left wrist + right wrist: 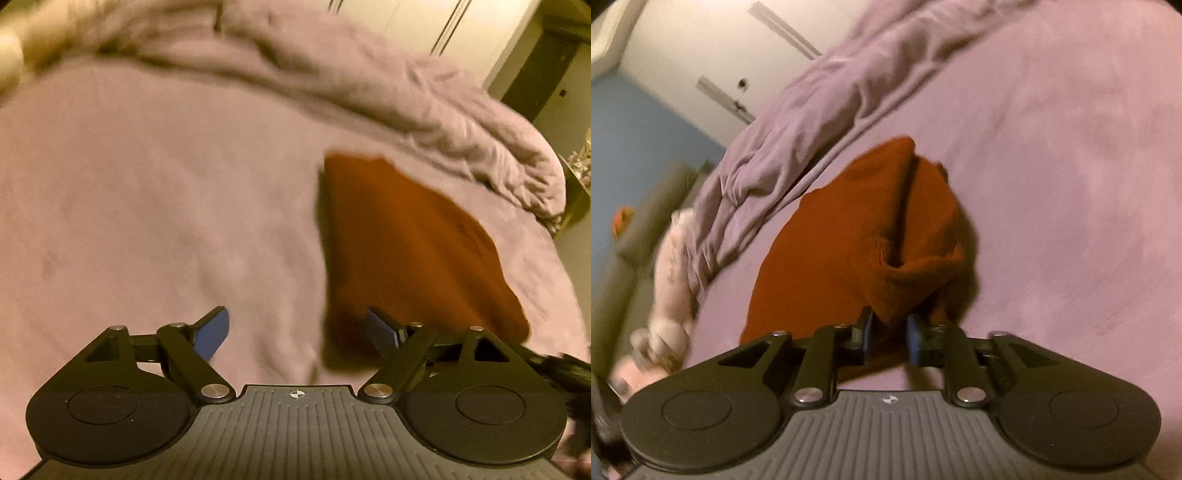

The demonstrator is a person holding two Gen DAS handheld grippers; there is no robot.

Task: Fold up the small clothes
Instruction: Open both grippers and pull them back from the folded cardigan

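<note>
Looking along the left gripper point(298, 334) in the left wrist view, its two blue-padded fingers point(212, 334) stand wide apart near the bottom centre of the frame with nothing between them but the bed sheet point(129, 206), a mauve surface filling most of the picture. One rust-orange knit garment point(406, 251) lies flat on that sheet in the right half of the frame, its near edge reaching down behind the right-hand finger; whether that finger touches the cloth cannot be told through the blur. One rumpled duvet point(388, 85) of the same mauve runs in a band across the top and down the right side, passing just beyond the garment's far edge. White wardrobe doors point(417, 22) show at the upper right. In the right wrist view, the right gripper point(889, 338) sits at the bottom centre with its jaws drawn nearly together, pinching a bunched corner of the same single garment point(849, 236), which rises in a raised fold from the fingers and spreads up toward the middle of the frame, the rest lying on the sheet point(1071, 166). The duvet point(820, 96) crosses diagonally from the upper centre to the left. At the lower left one bare forearm point(670, 273), blurred, ends in a hand near the frame's edge. White doors point(701, 48) fill the upper left corner.
</note>
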